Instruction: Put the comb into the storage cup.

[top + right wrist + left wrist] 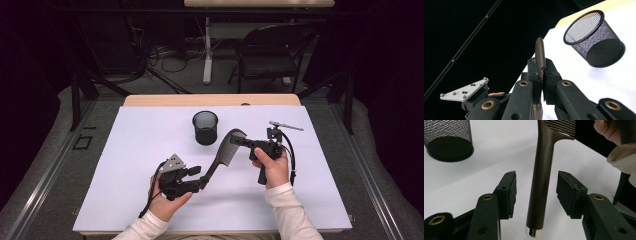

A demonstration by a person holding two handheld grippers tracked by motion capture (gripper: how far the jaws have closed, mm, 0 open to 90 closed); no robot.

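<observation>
A dark brown comb [222, 155] hangs slanted above the white table sheet, teeth end up and to the right. My right gripper [239, 142] is shut on its toothed head; in the right gripper view the comb's thin edge [540, 53] stands pinched between the pads of the right gripper [541, 75]. My left gripper [200, 176] is at the handle's lower end. In the left gripper view the comb's handle [541, 177], with its silver cap, runs between the jaws of the left gripper [536, 192], which stand open with a gap on each side.
A black mesh cup [205, 127] stands upright on the white sheet [150, 200] just behind the comb, also visible as the mesh cup [449, 140] and the mesh cup [594, 37]. A folding chair [272, 52] and cables lie beyond the table's far edge.
</observation>
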